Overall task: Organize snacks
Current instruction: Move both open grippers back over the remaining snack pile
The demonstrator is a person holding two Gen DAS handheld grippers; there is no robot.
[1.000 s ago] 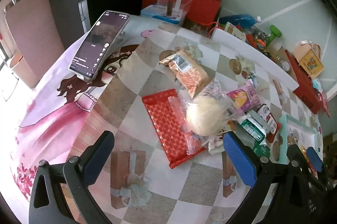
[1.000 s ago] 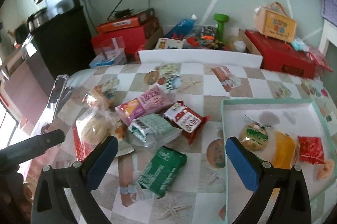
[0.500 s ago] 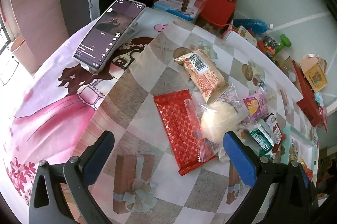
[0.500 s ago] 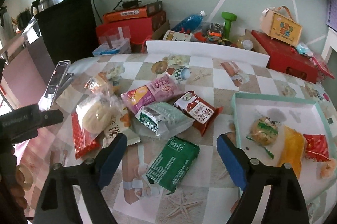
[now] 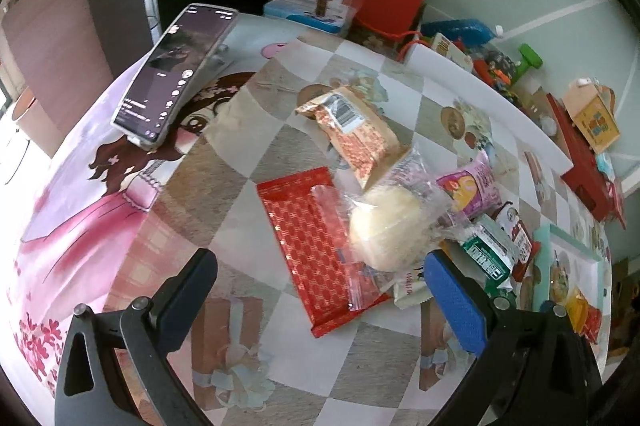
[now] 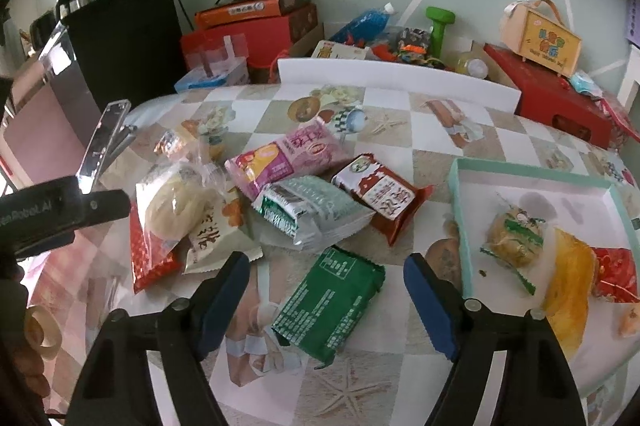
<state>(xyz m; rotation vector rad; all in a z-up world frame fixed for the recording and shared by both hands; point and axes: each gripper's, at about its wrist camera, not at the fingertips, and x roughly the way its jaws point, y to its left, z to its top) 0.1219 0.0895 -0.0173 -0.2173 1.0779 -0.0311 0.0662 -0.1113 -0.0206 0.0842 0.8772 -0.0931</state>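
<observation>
Snack packets lie in a heap on the checked tablecloth. My right gripper hangs low over a dark green packet; its jaws are closing with the packet between them, and the pads stand clear of its sides. To the right is a mint tray holding a round pastry, a yellow packet and a small red packet. My left gripper is open above a flat red packet and a bun in a clear bag, with nothing held.
A phone leans on a stand at the table's left. Pink, green-white and red-white packets lie mid-table. A white board, red boxes and clutter line the back edge.
My right gripper has sunk toward the green packet and its jaws have narrowed around it. The left gripper has hardly moved and stays open.
</observation>
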